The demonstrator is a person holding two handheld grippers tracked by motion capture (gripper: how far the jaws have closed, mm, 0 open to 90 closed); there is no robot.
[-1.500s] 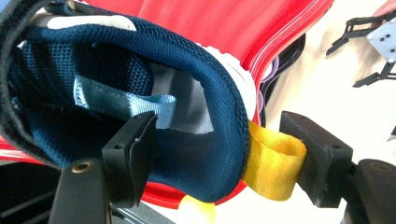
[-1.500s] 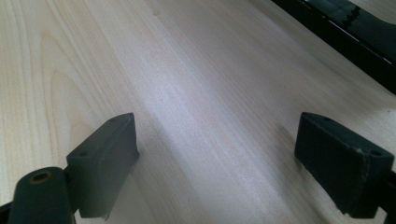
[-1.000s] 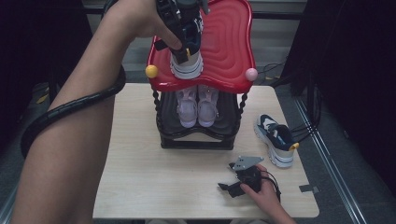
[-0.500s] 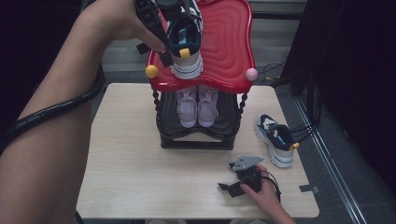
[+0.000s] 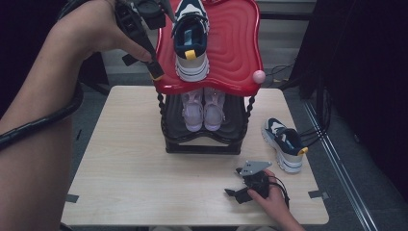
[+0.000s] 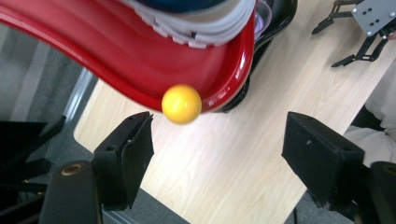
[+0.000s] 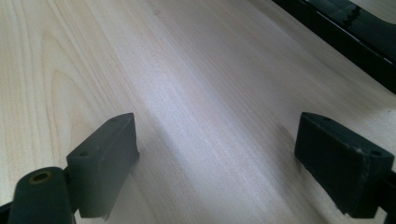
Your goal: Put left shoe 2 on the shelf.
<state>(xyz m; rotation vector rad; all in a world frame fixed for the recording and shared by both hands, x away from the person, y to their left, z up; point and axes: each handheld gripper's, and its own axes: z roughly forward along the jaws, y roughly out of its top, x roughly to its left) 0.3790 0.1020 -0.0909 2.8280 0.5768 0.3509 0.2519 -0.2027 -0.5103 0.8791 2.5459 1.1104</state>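
- Pale wooden tabletop (image 5: pixel 125 159) carries a red-topped shoe rack (image 5: pixel 235 53).
- A blue sneaker (image 5: pixel 191 41) sits on the rack top; its mate (image 5: pixel 285 144) lies right of the rack.
- Left tongs (image 5: pixel 155 72) gape empty beside the rack's yellow knob (image 6: pixel 181 103); right tongs (image 5: pixel 235 190), apart, rest before the rack. Withdraw clear of that knob.

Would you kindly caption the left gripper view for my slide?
Open left gripper below the red shelf, its yellow knob and a sneaker.
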